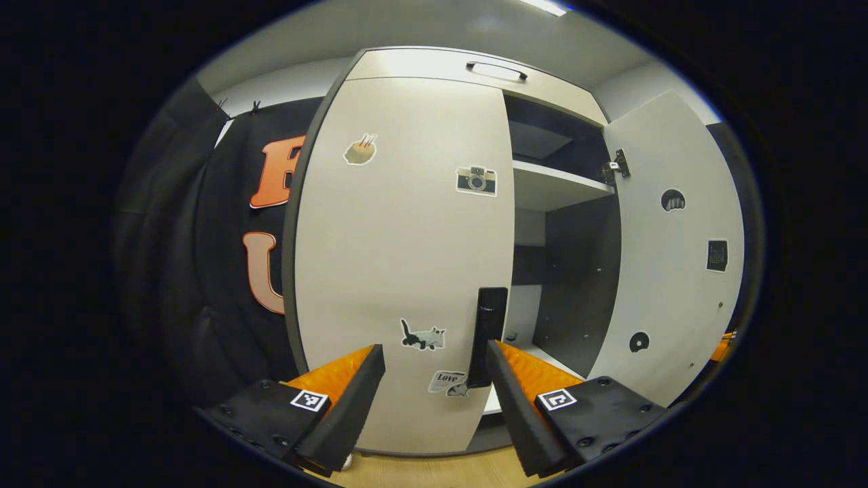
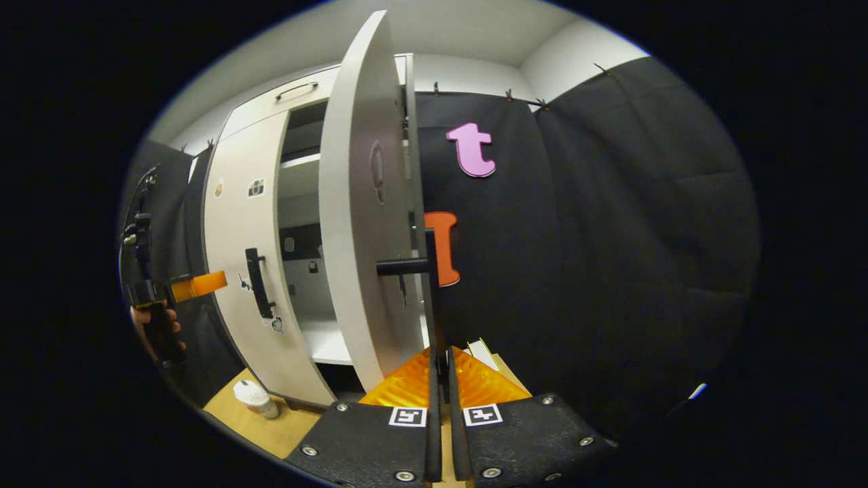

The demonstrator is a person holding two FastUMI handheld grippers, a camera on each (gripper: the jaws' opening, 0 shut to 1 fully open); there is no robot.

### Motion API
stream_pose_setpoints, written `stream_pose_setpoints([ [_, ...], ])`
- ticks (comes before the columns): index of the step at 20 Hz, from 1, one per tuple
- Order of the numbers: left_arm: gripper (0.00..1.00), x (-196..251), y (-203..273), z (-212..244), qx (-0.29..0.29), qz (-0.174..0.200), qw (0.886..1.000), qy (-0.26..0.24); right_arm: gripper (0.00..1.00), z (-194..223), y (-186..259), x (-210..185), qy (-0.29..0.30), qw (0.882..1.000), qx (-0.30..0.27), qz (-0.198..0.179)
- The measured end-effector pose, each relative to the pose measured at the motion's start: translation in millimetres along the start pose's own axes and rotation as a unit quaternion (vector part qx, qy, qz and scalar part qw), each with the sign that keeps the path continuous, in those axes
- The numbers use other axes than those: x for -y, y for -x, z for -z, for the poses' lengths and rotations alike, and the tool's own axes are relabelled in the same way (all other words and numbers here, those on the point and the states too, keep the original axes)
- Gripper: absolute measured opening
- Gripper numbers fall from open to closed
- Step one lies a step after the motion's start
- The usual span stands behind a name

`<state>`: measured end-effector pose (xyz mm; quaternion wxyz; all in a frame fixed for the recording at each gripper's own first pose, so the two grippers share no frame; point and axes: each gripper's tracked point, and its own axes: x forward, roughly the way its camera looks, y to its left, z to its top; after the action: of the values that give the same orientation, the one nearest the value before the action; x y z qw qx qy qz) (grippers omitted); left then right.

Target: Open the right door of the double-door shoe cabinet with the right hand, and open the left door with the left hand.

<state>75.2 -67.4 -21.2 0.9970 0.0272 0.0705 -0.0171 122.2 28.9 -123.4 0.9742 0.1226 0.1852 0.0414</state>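
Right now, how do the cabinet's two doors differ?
The right door stands swung wide, baring the shelves; the left door is shut. The left door's handle sits ahead of the left gripper, whose jaws are open and off it; the right gripper has shut jaws below the right door's handle. Both doors are pale, with stickers and dark handles.

two doors, two handles, one cup, two tools.

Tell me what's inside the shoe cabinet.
Through the open right door, the cabinet shows a bare white shelf and dark inner walls. The closed left door hides the other half.
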Motion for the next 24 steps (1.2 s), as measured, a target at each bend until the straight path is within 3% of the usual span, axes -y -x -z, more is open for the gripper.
stream_pose_setpoints([
  [4,0.96,20.4,-16.0,10.6,-0.013,0.020,1.000,0.002,0.06,-0.6,5.4,-1.5,-0.031,0.999,-0.001,-0.009],
  [7,0.96,34.9,-36.9,18.9,-0.025,0.044,0.999,-0.007,0.14,1.4,12.2,3.3,-0.022,1.000,-0.004,-0.004],
  [14,0.96,38.2,-71.1,26.8,-0.026,0.017,0.999,-0.036,0.37,-1.8,23.0,6.6,-0.019,1.000,0.005,-0.006],
  [20,0.93,26.7,-83.5,33.2,-0.027,-0.020,0.999,-0.042,0.50,-0.8,27.2,13.6,-0.043,0.999,0.000,0.016],
  [22,0.90,26.0,-83.1,34.4,-0.025,-0.031,0.998,-0.046,0.46,-0.6,26.8,7.4,-0.045,0.999,0.003,0.004],
  [23,0.88,25.9,-84.2,34.9,-0.023,-0.038,0.998,-0.048,0.55,0.4,26.1,8.5,-0.040,0.999,0.002,0.005],
  [24,0.87,25.5,-85.7,34.3,-0.023,-0.045,0.997,-0.050,0.57,0.6,27.2,11.4,-0.033,0.999,0.001,0.008],
])
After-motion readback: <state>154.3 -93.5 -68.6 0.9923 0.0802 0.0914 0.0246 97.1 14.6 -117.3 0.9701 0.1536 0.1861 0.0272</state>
